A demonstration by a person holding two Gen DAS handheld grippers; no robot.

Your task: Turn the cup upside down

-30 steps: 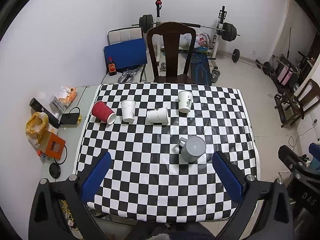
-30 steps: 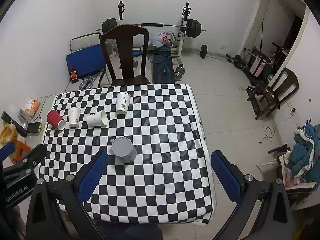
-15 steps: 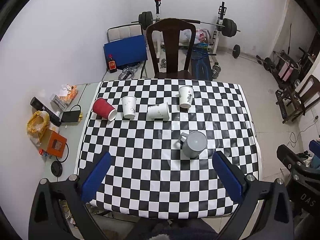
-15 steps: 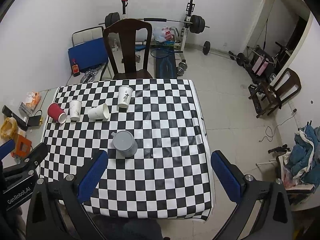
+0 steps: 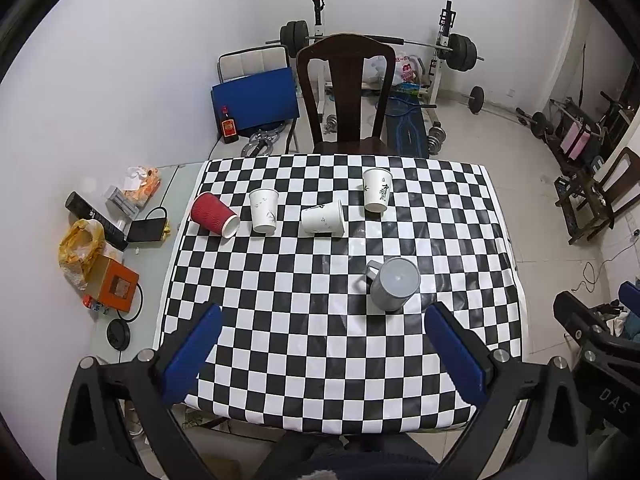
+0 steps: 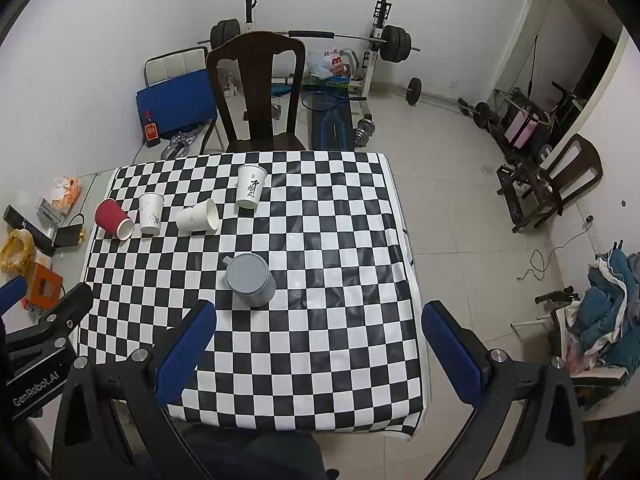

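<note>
A grey mug [image 5: 394, 283] [image 6: 251, 279] stands upside down on the checkered table [image 5: 300, 340] [image 6: 320, 320]. Behind it are a red paper cup [image 5: 214, 214] [image 6: 114, 218] on its side, a white cup [image 5: 264, 210] [image 6: 151, 213] upright, a white cup [image 5: 323, 217] [image 6: 198, 216] on its side, and a taller printed white cup [image 5: 377, 189] [image 6: 250, 186] upright. My left gripper [image 5: 324, 354] and right gripper [image 6: 316, 350] are both open and empty, high above the table's near edge.
A dark wooden chair [image 5: 347, 92] [image 6: 258, 92] stands at the table's far side. A side surface on the left holds an orange box [image 5: 114, 285], a yellow bag [image 5: 78, 248] and small items. Weights and a barbell rack [image 6: 376, 40] are on the floor behind.
Both grippers have risen and drawn back a little; the table and cups look smaller and further away. No cup has moved.
</note>
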